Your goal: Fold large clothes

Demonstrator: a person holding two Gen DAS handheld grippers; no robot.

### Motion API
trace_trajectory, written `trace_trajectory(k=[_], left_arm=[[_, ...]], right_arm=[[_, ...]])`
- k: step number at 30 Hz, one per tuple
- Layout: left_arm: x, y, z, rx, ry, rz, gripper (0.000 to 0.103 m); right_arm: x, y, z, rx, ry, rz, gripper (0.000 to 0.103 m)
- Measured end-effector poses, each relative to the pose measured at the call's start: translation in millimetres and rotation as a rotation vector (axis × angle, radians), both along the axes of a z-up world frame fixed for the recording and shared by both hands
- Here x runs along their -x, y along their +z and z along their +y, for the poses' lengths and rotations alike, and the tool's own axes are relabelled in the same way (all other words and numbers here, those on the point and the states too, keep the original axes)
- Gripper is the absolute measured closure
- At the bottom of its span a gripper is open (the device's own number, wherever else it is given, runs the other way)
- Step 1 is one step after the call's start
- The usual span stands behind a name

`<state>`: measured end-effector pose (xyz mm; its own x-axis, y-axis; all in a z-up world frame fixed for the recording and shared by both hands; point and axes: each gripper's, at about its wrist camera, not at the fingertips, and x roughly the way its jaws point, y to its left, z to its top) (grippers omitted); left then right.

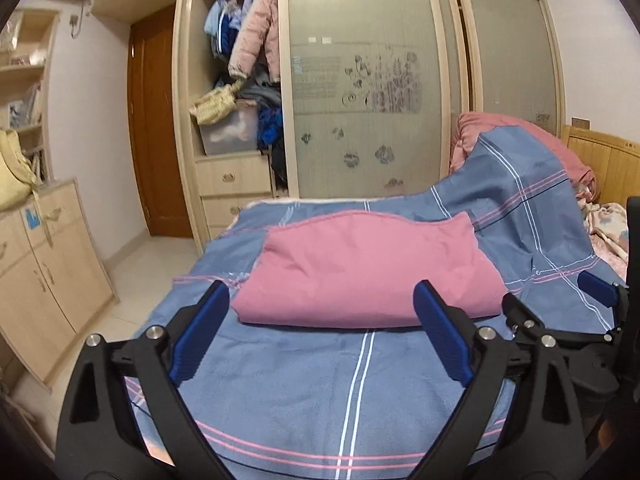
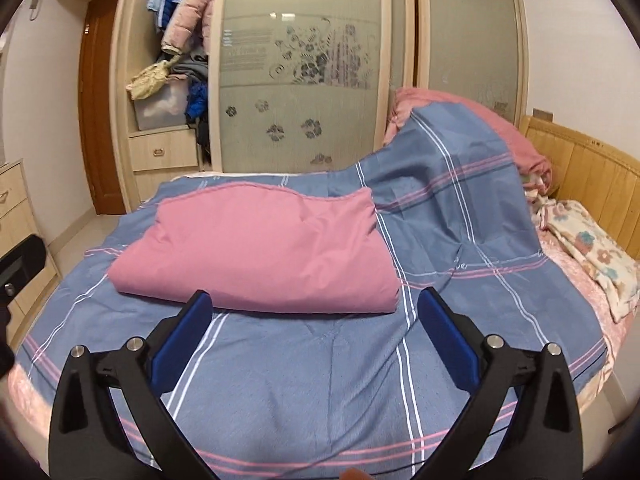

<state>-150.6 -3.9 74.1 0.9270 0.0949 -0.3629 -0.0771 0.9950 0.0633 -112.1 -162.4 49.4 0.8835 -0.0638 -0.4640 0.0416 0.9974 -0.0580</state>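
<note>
- My left gripper (image 1: 322, 300) hangs with fingers spread wide, holding nothing.
- My right gripper (image 2: 314, 308) is likewise spread and bare.
- The folded pink quilt (image 1: 360, 272) lies on the blue plaid bedsheet (image 1: 320, 380), just ahead of both.

Light: soft, even indoor light, moderately bright
Shadows: thin dark band under the pink folded cloth (image 1: 360, 272)
Glare: pale sheen on the frosted wardrobe doors (image 2: 304, 60)
Distortion: strong fisheye bowing, black vignette at corners
Focus: slight softness throughout, colours muted

Both low, near, facing wardrobe (image 1: 360, 80).
</note>
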Motion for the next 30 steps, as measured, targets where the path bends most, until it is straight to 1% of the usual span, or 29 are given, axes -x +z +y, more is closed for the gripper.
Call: trace_trajectory(k=[2,5,9,13,20,30], left_arm=[[10,4,-6,-0.023,-0.002,-0.013,0.006],[25,11,-10,-0.014,-0.002,-0.029,0.004],[38,17,-9,0.010,-0.010,-0.035,0.002],[43,20,-12,0.001,-0.005,-0.036,0.002],[45,21,-14,0.001,-0.011,-0.034,0.002],[43,21,-14,0.020,-0.014,-0.017,0.002]], right_arm=[[8,3,4,0.028,-0.006,-0.014,0.001],[19,7,9,0.051,-0.005,-0.027,0.001],[27,10,12,0.051,0.003,-0.032,0.001],[33,14,11,0.044,-0.003,-0.046,0.001],[35,14,8,0.028,-0.015,-0.045,0.001],[38,17,10,0.052,-0.033,-0.067,0.001]])
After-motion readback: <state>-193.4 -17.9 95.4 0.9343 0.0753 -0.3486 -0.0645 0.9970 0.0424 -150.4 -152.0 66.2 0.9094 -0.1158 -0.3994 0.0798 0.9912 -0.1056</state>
